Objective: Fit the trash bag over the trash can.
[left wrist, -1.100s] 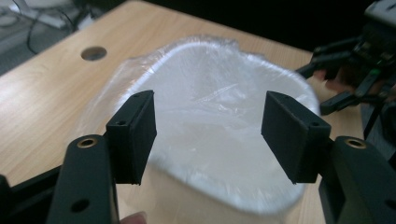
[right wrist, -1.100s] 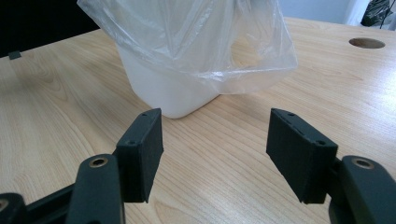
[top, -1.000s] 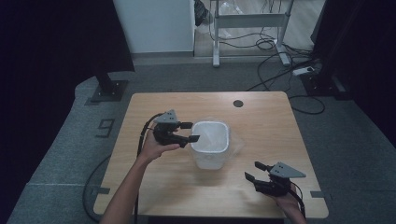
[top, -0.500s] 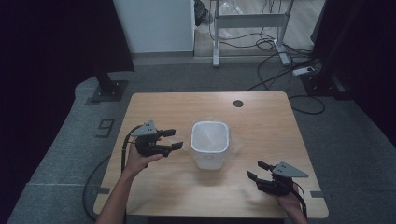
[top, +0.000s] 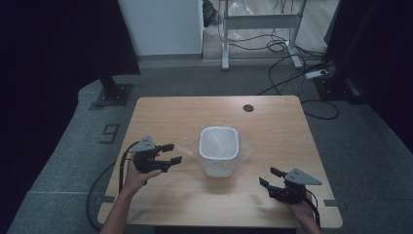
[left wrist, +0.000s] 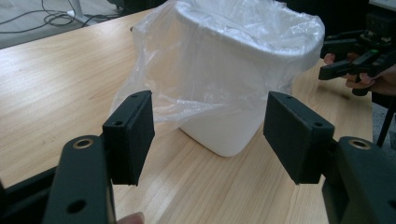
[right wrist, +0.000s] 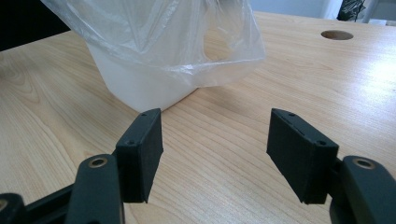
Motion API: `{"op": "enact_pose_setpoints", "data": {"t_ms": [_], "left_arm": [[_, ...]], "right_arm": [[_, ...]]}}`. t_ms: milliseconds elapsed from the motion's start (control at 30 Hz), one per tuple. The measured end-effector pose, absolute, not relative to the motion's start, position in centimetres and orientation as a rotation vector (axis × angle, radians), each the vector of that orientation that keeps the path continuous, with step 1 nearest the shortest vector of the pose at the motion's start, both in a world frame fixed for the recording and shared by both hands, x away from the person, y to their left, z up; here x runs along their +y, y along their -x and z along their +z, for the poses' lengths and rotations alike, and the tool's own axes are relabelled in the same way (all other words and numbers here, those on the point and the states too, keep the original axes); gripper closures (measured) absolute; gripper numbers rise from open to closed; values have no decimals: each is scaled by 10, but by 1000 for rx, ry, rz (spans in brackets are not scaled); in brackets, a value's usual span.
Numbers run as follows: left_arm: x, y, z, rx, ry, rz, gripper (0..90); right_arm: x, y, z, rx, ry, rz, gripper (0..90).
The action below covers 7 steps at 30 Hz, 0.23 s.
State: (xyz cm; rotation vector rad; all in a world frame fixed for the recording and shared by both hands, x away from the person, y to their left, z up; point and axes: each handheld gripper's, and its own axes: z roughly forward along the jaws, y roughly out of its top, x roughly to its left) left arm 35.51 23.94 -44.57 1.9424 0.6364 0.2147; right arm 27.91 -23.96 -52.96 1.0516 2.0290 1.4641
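The bin, lined with a clear bag folded over its rim, stands upright mid-table. The left gripper hovers near its left side, jaws spread wide and empty, pointing at the bag's loose skirt without touching it. The right gripper sits at the near right, apart from the bin, jaws likewise spread, holding nothing.
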Motion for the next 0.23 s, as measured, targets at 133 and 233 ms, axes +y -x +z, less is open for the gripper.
{"op": "enact_pose_setpoints", "data": {"t_ms": [133, 233], "left_arm": [[239, -355, -448, 640, -1946, 216, 333], [239, -354, -450, 645, -1947, 216, 333]], "right_arm": [[-241, -279, -529, 2025, -1053, 1464, 354], [-242, -280, -529, 2019, -1058, 1463, 350]]}}
